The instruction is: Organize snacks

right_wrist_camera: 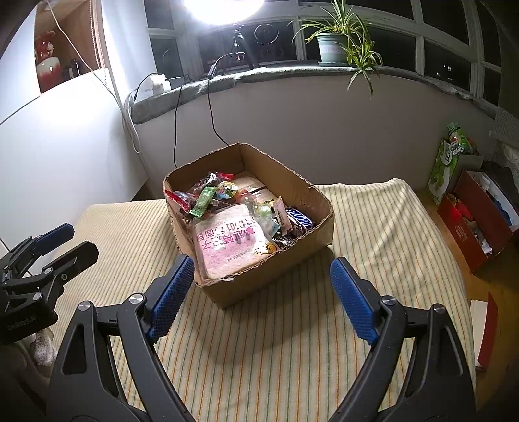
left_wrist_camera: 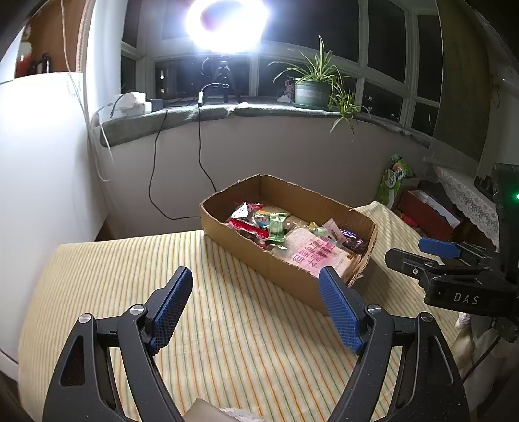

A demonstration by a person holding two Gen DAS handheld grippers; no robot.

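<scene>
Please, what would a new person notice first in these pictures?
First, the glaring ring light on the windowsill. Then the open cardboard box on the striped cloth, filled with snacks, a pink bread packet at its near end. Both tongs, left and right, hang open and empty before it.

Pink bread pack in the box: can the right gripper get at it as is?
Probably yes. The pink bread pack lies on top at the cardboard box's near end, and the right gripper is open with nothing in between.
</scene>
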